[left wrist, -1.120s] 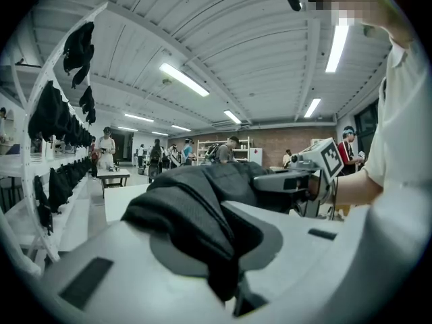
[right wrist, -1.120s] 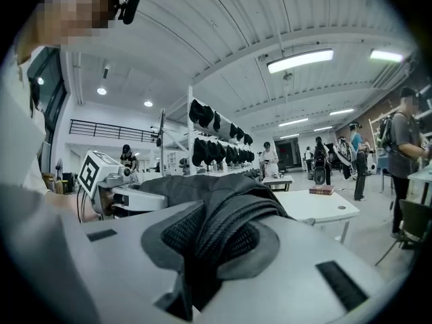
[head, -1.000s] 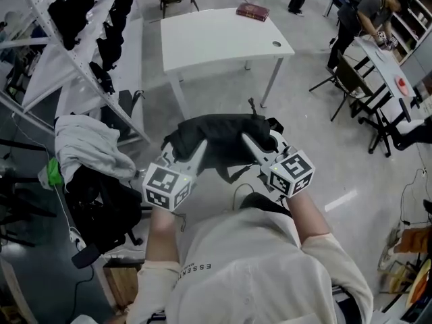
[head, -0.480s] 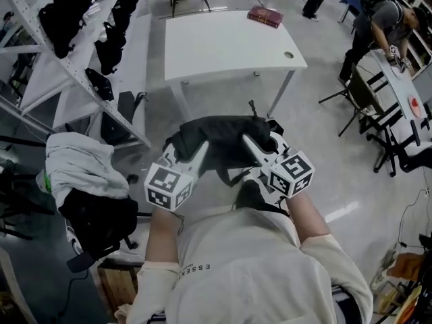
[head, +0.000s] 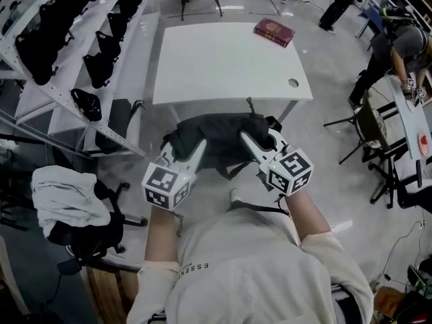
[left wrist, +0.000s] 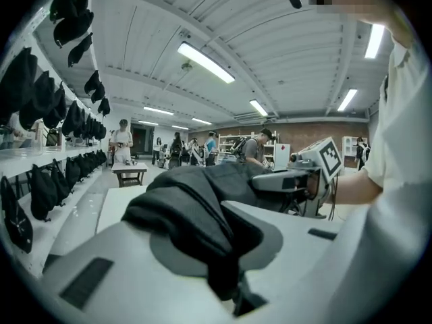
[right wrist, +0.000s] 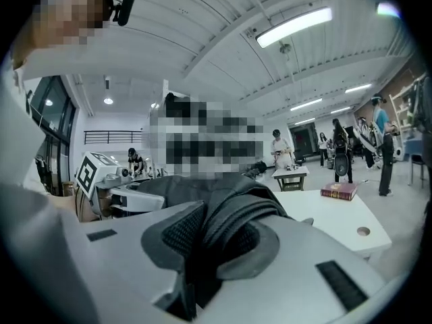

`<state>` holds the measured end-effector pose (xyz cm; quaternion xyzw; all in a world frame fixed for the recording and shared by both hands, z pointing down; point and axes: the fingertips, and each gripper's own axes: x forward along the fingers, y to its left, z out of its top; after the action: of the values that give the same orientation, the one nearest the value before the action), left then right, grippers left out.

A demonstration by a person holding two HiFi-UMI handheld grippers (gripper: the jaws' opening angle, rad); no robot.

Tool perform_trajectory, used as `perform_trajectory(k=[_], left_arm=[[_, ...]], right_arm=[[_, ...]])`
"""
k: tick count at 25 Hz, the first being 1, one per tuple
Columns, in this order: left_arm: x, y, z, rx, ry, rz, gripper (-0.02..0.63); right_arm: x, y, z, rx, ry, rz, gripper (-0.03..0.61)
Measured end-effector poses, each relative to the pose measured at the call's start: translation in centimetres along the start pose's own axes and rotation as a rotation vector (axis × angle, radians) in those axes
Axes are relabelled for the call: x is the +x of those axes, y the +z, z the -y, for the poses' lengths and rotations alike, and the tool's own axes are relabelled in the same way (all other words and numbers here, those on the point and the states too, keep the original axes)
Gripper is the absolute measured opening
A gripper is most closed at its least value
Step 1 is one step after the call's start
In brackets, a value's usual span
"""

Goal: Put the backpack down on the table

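Observation:
I hold a black backpack (head: 219, 140) in the air between both grippers, just in front of the near edge of the white table (head: 216, 63). My left gripper (head: 200, 147) is shut on a fold of the backpack's fabric (left wrist: 192, 211) at its left side. At its right side my right gripper (head: 247, 140) is shut on a padded strap (right wrist: 233, 225). In the left gripper view the right gripper's marker cube (left wrist: 322, 159) shows beyond the bag. The table top (right wrist: 331, 218) lies ahead in the right gripper view.
A red book (head: 274, 32) and a cable hole (head: 293, 83) are at the table's right side. Racks of black bags (head: 81, 46) line the left. A chair draped with white cloth (head: 67, 201) stands at lower left. Folding chairs and a person (head: 401, 46) are at right.
The person has walked forward with the backpack held the same way. The table has come much closer, and its near edge now lies just beyond the bag. Both grips are unchanged.

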<state>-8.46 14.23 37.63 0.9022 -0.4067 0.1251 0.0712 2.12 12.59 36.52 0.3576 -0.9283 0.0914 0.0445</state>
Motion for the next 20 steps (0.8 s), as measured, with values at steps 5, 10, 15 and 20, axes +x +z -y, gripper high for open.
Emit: perform_trajectory(k=[5, 10, 15, 20], left_arm=[[6.1, 3.2, -1.3, 0.010, 0.024, 0.023, 0.055], [10.7, 5.7, -2.3, 0.026, 0.049, 0.040, 0.055], [14.2, 7.8, -5.2, 0.044, 0.053, 0.047, 0.055], [17.3, 9.6, -9.3, 0.054, 0.043, 0.091, 0.057]], right_arm=[[1.4, 2.5, 6.7, -0.031, 0.023, 0.021, 0.083], [2.5, 4.5, 11.7, -0.062, 0.041, 0.038, 0.084], [5.4, 6.4, 15.5, -0.082, 0.043, 0.048, 0.086], [9.3, 8.6, 18.7, -0.139, 0.035, 0.061, 0.086]])
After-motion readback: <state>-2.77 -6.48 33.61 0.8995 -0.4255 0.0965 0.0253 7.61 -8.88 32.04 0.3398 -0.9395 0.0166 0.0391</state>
